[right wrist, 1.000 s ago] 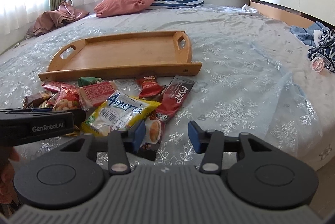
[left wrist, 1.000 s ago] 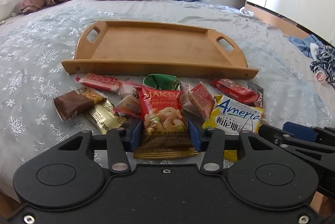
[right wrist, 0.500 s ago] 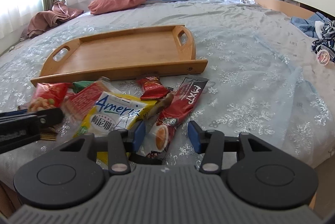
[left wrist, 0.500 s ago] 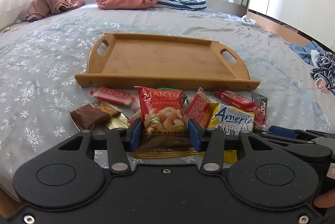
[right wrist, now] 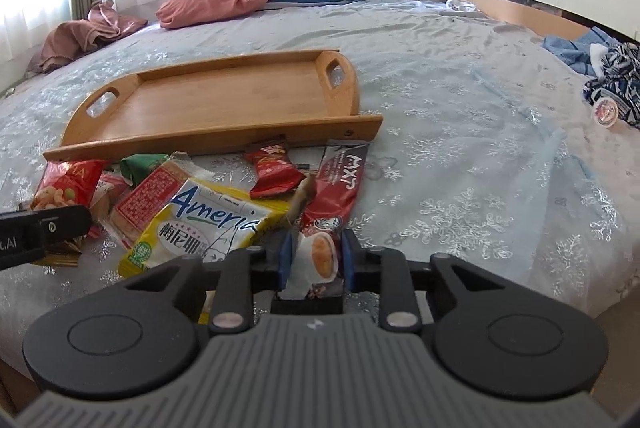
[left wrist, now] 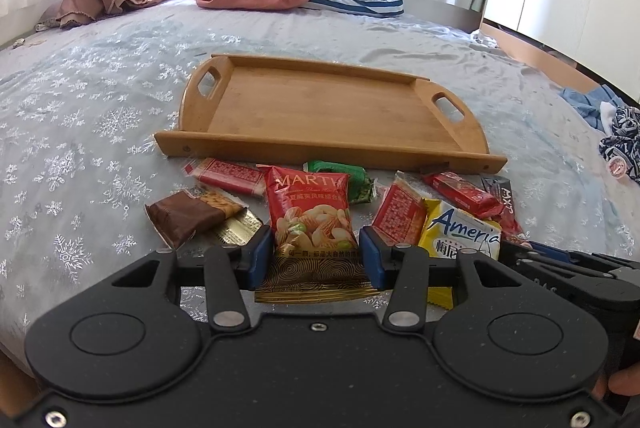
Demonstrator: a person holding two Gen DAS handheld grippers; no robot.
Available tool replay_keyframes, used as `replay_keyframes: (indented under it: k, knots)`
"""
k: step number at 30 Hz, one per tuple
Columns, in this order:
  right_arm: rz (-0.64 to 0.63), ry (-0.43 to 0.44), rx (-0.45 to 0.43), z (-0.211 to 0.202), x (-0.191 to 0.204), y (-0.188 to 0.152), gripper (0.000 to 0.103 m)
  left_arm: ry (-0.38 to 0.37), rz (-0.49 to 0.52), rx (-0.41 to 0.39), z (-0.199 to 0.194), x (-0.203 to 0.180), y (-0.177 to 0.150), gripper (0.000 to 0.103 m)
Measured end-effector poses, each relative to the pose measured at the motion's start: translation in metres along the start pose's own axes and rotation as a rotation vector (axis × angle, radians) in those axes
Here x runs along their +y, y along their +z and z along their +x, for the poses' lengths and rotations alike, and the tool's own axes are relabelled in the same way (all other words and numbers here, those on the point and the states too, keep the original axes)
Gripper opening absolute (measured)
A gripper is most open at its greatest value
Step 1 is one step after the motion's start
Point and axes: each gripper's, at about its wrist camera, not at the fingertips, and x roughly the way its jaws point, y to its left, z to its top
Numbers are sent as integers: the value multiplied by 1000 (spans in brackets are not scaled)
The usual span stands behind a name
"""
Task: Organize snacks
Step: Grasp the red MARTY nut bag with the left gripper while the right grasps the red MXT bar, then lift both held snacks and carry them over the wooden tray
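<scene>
While left tongs [left wrist: 316, 260] grip nut pkt [left wrist: 310, 216], right tongs [right wrist: 314, 264] just closed on coffee sachet [right wrist: 332, 204].

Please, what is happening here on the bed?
A person is sorting snacks with two hand-held grippers. The left gripper is closed on a red nut bag. The right gripper has just closed its jaws on a dark red stick packet. The wooden tray holds nothing yet; the other snacks lie before it.
</scene>
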Motion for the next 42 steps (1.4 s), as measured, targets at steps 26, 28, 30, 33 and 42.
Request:
replay_keyframes:
  k: [26,28,30,33,42]
  knots:
    - [-6,-63,-71,-4,-8,-2,31,-3,-33,0,0,2,1,45]
    - [-3,-64,-87,-9,-10,0,31,-5,-36,-2,0,3,2,45]
    - [-4,-63,-98,-12,-11,4,30,-9,-40,-4,0,4,3,45]
    - [-3,-61,-110,-16,-12,8,30,-16,-44,-5,-1,4,2,45]
    - [19,-47,-131,-25,-16,15,27,-28,-46,-10,-2,4,6,45]
